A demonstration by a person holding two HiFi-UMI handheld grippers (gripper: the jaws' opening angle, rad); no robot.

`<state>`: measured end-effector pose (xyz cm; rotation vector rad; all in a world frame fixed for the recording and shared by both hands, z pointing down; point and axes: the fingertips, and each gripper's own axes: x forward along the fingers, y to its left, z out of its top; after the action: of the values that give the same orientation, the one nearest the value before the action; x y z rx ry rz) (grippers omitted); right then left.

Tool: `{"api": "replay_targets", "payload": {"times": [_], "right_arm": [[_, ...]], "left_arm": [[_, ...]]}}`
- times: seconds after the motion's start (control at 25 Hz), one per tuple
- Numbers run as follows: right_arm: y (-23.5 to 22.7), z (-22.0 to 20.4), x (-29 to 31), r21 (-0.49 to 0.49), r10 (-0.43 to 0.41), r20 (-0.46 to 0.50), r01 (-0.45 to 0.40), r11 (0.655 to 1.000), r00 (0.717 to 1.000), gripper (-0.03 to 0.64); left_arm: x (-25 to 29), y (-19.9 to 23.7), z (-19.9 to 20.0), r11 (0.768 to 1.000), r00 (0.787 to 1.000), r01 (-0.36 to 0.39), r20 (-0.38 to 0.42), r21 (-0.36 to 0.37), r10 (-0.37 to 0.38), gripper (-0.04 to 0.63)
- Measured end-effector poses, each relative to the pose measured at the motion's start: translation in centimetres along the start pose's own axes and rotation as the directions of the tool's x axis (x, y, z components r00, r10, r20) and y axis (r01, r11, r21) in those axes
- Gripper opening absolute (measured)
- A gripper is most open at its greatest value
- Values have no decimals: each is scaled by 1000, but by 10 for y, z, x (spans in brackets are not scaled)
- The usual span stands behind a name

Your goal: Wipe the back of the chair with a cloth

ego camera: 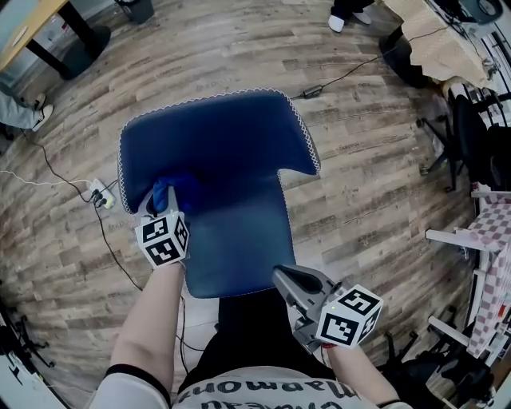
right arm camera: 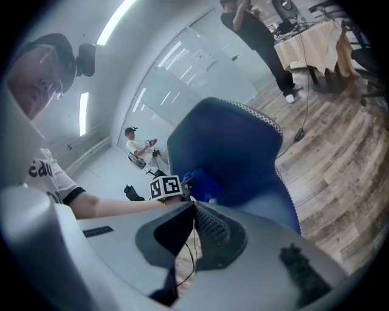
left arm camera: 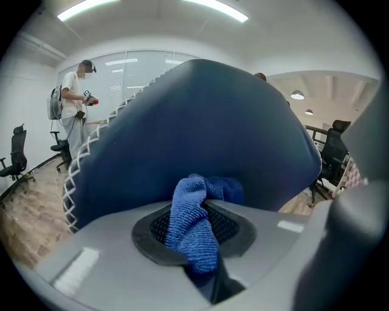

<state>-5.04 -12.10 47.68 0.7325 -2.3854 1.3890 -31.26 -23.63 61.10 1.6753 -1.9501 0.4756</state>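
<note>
a wood plank floor (ego camera: 359, 160) with trailing cables (ego camera: 64, 180) is lying under the blue chair back (ego camera: 215, 152). the left tongs (ego camera: 160, 206) are clamping the blue cloth (ego camera: 169, 188) against that back. the right tongs (ego camera: 287, 279) are hanging closed and empty, just beside the chair's lower edge. the gripper views alone are showing glass walls (left arm camera: 134, 70) and ceiling lights (left arm camera: 85, 7).

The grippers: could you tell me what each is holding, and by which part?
The left gripper pinches the blue cloth by a bunched fold; the right gripper is shut on nothing.
</note>
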Motion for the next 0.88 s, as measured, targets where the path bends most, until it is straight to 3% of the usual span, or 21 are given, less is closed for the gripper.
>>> {"api": "replay_targets", "payload": {"times": [0.24,0.4,0.64,0.88], "right_arm": [[-24,-8,-13,58,-49,24,48,997,999,14],[-32,-10,-20,79,-65,34,62,995,997,14],[-48,-10,-37,106,-99,62,92,990,993,14],[-62,-10,-57,130,-133,89,121,984,987,14]], "left_arm": [[16,-29,-6,998,998,58,-7,-17,-58,78],[27,-48,-6,994,997,78,-7,-76,-78,78],[40,-106,-4,979,980,200,-7,-46,-201,78],[50,-180,4,942,942,335,-15,19,-334,77]]}}
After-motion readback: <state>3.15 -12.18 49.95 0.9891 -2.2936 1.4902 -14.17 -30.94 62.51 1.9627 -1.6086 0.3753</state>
